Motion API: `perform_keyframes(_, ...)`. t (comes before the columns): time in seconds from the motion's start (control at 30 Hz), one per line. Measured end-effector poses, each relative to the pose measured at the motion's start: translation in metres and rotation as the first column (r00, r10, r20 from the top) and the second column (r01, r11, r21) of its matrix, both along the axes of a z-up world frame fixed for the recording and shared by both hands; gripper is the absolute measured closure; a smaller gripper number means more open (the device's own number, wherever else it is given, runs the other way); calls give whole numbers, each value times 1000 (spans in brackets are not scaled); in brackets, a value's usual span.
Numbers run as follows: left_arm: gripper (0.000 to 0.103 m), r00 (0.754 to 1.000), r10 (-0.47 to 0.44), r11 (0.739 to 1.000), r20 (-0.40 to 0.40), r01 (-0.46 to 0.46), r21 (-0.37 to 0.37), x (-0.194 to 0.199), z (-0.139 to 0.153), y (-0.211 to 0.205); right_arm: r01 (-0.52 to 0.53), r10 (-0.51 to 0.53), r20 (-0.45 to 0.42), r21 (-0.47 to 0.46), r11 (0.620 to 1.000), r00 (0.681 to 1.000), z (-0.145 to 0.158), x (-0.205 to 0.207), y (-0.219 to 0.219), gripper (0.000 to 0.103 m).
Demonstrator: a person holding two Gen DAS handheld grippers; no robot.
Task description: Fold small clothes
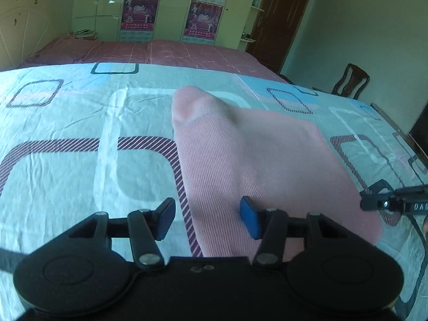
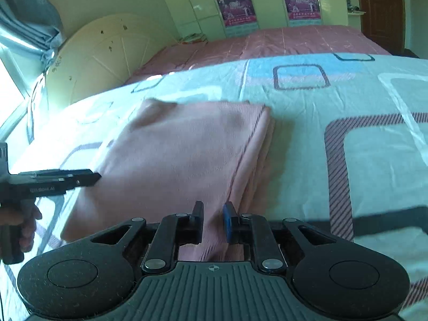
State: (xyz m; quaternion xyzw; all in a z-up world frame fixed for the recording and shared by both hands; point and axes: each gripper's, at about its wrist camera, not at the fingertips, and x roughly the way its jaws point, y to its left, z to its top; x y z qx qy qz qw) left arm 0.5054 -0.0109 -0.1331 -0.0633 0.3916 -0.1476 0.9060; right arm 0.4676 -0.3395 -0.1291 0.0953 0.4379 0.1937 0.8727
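Observation:
A pink ribbed garment lies folded on the patterned bed sheet. My left gripper is open above the garment's near left edge, with nothing between its blue pads. In the right wrist view the same garment shows a thick folded edge on its right side. My right gripper hovers at its near edge, jaws a narrow gap apart, with pink cloth showing through the gap but not pinched. Each view shows the other gripper at the garment's side: the right gripper and the left gripper.
The sheet covers the near part of a bed with a pink-red spread behind. A cream headboard, a wardrobe with posters, a brown door and a wooden chair stand around. A hand holds the left gripper.

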Motion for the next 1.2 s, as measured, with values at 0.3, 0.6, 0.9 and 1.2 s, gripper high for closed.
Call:
perform_keyframes(0.3, 51, 997, 18, 999, -75, -15, 36, -54, -22, -8, 44, -43, -61, 12, 999, 997, -9, -32, 3, 78)
perform_keyframes(0.6, 14, 994, 106, 994, 40, -107, 21, -51, 13, 7, 120, -119, 63, -8, 993, 991, 10, -33, -17, 53)
perform_keyframes(0.9, 19, 992, 74, 994, -98, -81, -74, 26, -4, -3, 189, -170, -90, 293, 937, 981, -7, 42, -46, 53)
perform_keyframes(1.2, 16, 991, 51, 999, -123, -52, -6, 40, -3, -11, 142, -108, -134, 280, 949, 985, -23, 56, -54, 53)
